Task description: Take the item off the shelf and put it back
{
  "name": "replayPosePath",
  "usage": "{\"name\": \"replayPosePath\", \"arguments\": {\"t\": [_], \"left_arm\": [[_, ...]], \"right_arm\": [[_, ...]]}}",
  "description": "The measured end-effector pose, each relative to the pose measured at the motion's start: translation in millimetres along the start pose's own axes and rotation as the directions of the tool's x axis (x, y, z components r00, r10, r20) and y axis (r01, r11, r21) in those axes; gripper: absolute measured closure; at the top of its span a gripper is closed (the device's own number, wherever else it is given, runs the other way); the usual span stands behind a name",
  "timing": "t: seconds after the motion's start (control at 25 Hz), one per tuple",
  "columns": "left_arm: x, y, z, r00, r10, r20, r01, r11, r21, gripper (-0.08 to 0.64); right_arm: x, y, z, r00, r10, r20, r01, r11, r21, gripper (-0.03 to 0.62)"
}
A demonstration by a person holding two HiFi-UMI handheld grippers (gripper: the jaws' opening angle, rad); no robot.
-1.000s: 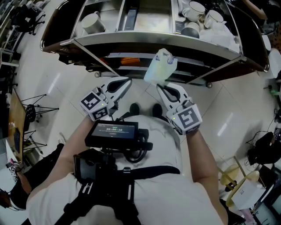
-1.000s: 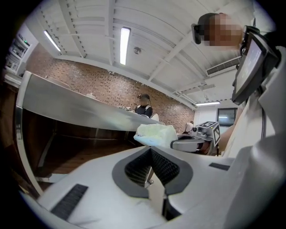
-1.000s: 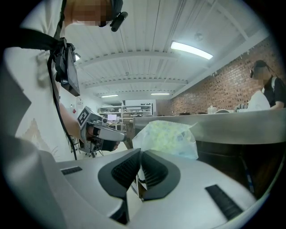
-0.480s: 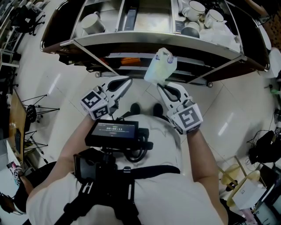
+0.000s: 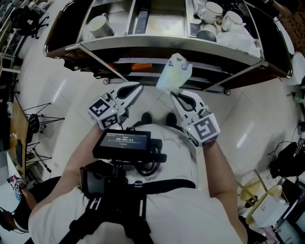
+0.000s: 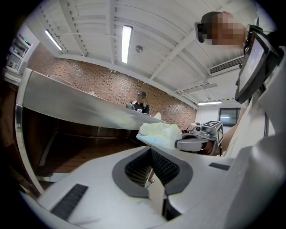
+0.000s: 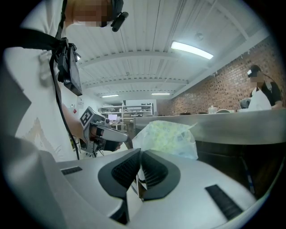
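Note:
A pale green and white plastic packet (image 5: 174, 72) hangs in the air just in front of the metal shelf unit (image 5: 157, 44), below the edge of its top level. My right gripper (image 5: 174, 94) is shut on the packet's lower edge. In the right gripper view the packet (image 7: 167, 137) stands up right beyond the closed jaws (image 7: 139, 154). My left gripper (image 5: 139, 88) is level with it on the left, shut with nothing in it, a short gap from the packet. The left gripper view shows its pads (image 6: 151, 156) together and the packet (image 6: 158, 134) to the right.
On the shelf's top level stand a white mug (image 5: 100, 24) at left, a dark flat box (image 5: 142, 18) in the middle and several cups (image 5: 215, 14) at right. An orange item (image 5: 141, 66) lies on a lower level. A chest-mounted screen rig (image 5: 123, 145) sits below the grippers. White tiled floor lies around.

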State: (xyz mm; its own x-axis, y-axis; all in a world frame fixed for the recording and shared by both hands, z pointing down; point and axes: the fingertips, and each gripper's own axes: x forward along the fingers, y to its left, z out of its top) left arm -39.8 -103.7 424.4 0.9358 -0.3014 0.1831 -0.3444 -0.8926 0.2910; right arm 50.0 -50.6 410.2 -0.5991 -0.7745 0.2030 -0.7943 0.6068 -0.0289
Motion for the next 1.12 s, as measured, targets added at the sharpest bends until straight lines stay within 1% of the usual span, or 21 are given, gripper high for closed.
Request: {"name": "replayPosePath", "arguments": {"t": [0.16, 0.4, 0.52, 0.64, 0.76, 0.92, 1.12], "left_arm": [[2, 1, -1, 1.0, -0.001, -0.002, 0.001, 1.0, -0.001, 0.546], [6, 5, 1, 1.0, 0.003, 0.0, -0.003, 1.0, -0.005, 0.546], [8, 8, 2, 1.0, 0.011, 0.001, -0.011, 1.0, -0.01, 0.546], [8, 10, 0, 1.0, 0.021, -0.002, -0.021, 1.0, -0.018, 0.546], [8, 13, -1, 0.999, 0.034, -0.004, -0.034, 0.999, -0.025, 0.546], [5, 19, -2, 0.998, 0.061, -0.006, -0.061, 0.998, -0.026, 0.546], [0, 26, -2, 0.995, 0.098, 0.003, -0.098, 0.995, -0.029, 0.546]], "right_arm": [[0, 3, -3, 0.999, 0.012, -0.039, -0.011, 1.0, 0.015, 0.581], [4, 4, -6, 0.998, 0.033, -0.049, -0.033, 0.999, 0.017, 0.58], [8, 0, -13, 0.998, 0.043, -0.04, -0.043, 0.999, 0.013, 0.581], [15, -5, -28, 0.997, 0.045, -0.054, -0.044, 0.999, 0.021, 0.58], [27, -10, -49, 0.992, 0.067, -0.103, -0.064, 0.997, 0.031, 0.58], [51, -20, -79, 0.982, 0.097, -0.164, -0.091, 0.995, 0.045, 0.58], [90, -40, -107, 0.973, 0.102, -0.207, -0.093, 0.994, 0.054, 0.581]]}}
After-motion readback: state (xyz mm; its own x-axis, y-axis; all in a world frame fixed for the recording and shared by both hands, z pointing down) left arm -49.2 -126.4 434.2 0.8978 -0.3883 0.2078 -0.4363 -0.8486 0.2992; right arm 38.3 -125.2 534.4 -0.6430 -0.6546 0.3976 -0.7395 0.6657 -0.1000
